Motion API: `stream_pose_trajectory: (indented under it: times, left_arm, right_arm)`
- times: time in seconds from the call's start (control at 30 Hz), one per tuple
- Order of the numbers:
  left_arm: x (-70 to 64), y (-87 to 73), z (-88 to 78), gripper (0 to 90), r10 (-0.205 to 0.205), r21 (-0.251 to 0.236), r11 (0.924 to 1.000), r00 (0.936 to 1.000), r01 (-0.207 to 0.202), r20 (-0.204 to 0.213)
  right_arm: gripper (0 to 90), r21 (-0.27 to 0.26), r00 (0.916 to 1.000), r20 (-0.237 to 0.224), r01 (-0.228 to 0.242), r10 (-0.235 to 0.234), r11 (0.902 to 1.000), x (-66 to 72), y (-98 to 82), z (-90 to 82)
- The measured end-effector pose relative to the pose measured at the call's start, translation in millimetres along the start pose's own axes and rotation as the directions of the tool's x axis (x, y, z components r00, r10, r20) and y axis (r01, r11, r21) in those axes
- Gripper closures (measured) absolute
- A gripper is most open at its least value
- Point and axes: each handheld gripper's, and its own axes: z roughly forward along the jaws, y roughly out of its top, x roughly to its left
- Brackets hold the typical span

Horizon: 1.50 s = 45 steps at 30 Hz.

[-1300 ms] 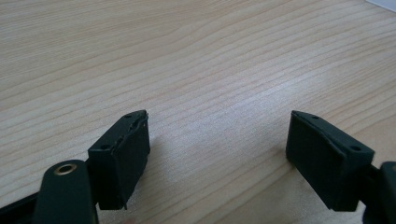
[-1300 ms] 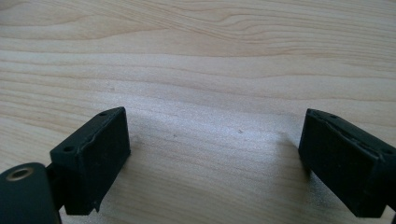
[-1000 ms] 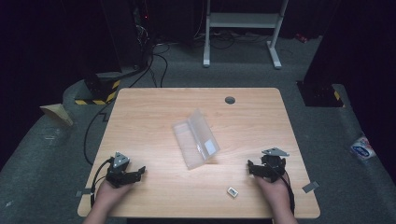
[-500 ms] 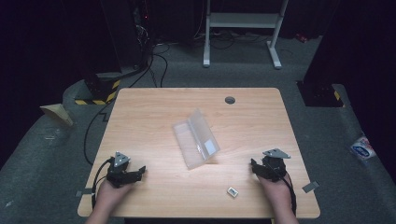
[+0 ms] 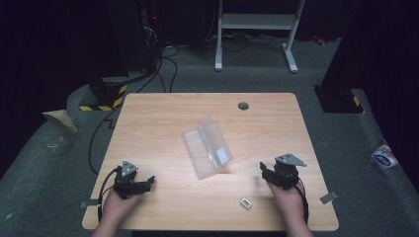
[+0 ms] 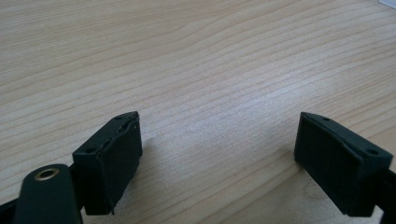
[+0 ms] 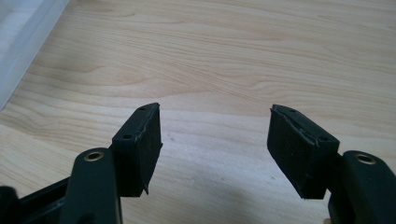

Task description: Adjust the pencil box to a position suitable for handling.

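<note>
A clear plastic case [image 5: 207, 146] lies open in the middle of the wooden table [image 5: 163, 123], its lid tilted up. A small white chip-like piece [image 5: 246, 202] rests near the front edge, just left of my right hand. My left gripper [image 5: 148, 181] sits low at the front left, open, with bare wood between its jaws [image 6: 219, 149]. My right gripper [image 5: 266, 172] rests at the front right, open and holding nothing [image 7: 215, 140]. A corner of the clear case [image 7: 23, 42] shows at the upper left of the right gripper view.
A dark round grommet [image 5: 243, 105] sits near the table's far edge. Beyond the table stand a white metal frame [image 5: 257, 29] and black equipment with cables [image 5: 133, 44]. A cable [image 5: 99, 143] trails off the left side onto the grey floor.
The right gripper has shifted slightly, drawing back a little toward the front edge. The left gripper and the case stay where they were.
</note>
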Motion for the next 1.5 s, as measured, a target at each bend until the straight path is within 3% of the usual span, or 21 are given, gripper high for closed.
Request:
stream_pose_trajectory:
  times: [0.17, 0.33, 0.6, 0.67, 0.93, 1.2, 1.5]
  left_arm:
    - [0.2, 4.4, 3.1, 9.8, -0.003, 0.029, 0.9996, 1.0, 0.003, 0.002]
    - [-1.4, 2.2, 2.9, 9.4, -0.011, 0.01, 0.9999, 0.9998, 0.011, -0.014]
    - [-1.7, 0.5, 0.9, 12.3, -0.016, 0.005, 0.9999, 0.9998, 0.016, -0.008]
    - [-1.9, 0.6, 1.0, 12.4, -0.017, 0.005, 0.9999, 0.9998, 0.017, -0.01]
    - [-1.7, 0.5, 0.8, 13.3, -0.011, 0.003, 0.9999, 0.9999, 0.011, -0.006]
    - [-1.6, 0.3, 0.5, 13.9, -0.007, 0.001, 1.0, 1.0, 0.007, -0.003]
    - [-2.1, 0.2, 0.5, 14.4, -0.01, 0.0, 0.9999, 0.9999, 0.01, 0.001]
  right_arm:
    - [34.7, 0.003, 0.9996, -0.023, 0.017, -0.017, 0.9999, 5.8, 10.4, 0.5]
    - [35.6, -0.007, 0.9976, -0.06, 0.036, -0.036, 0.9993, 14.4, 25.7, 3.2]
    - [35.9, -0.093, 0.9936, -0.087, 0.064, -0.072, 0.9937, 47.0, 56.4, 0.8]
    - [35.9, -0.101, 0.9892, -0.106, 0.091, -0.101, 0.9908, 58.0, 59.1, -0.3]
    - [36.0, -0.11, 0.9804, -0.149, 0.113, -0.129, 0.9874, 75.9, 56.2, -2.9]
    - [37.9, -0.092, 0.9748, -0.174, 0.126, -0.14, 0.9878, 85.3, 48.4, 9.6]
    - [46.6, -0.068, 0.9792, -0.191, 0.056, -0.068, 0.9961, 83.8, 39.4, 26.0]
